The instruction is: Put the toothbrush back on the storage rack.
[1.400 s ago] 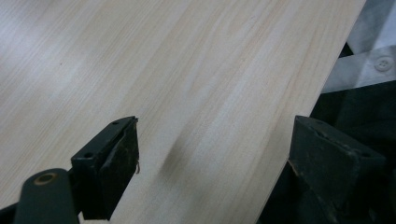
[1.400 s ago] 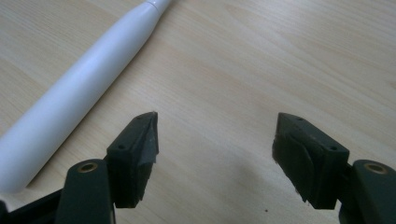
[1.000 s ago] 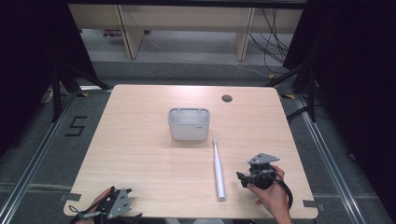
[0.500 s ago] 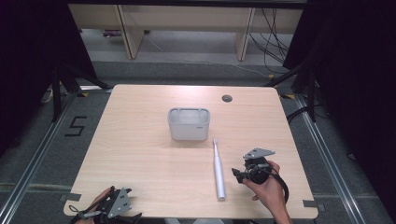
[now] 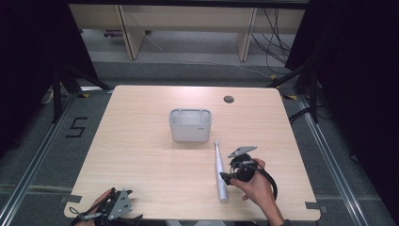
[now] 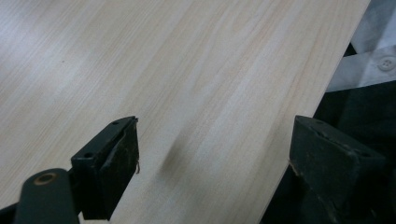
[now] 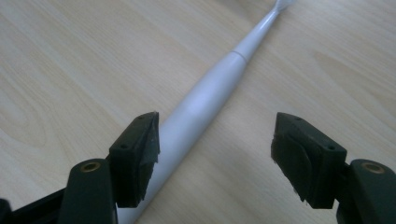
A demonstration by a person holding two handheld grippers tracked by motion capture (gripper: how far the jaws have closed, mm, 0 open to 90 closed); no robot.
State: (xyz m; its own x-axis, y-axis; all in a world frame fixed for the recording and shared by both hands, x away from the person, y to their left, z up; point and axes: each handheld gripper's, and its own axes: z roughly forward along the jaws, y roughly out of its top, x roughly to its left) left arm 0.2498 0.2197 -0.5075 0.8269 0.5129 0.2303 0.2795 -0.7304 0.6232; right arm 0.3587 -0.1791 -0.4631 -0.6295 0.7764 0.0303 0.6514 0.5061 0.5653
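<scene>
The right gripper (image 7: 215,154), jaws just widening, straddles the long white plastic electric toothbrush (image 7: 205,102) on the pale wooden desk (image 5: 141,155) ungripped; the left gripper (image 6: 215,172) gapes empty.

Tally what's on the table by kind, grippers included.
Toothbrush: 1
Grey holder: 1
Grippers: 2, left and right, both open
Total: 4

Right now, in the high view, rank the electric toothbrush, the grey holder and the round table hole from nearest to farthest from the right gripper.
1. Electric toothbrush: lying just left of the right gripper.
2. Grey holder: mid-table, beyond and to the left.
3. Round table hole: near the far edge.
</scene>
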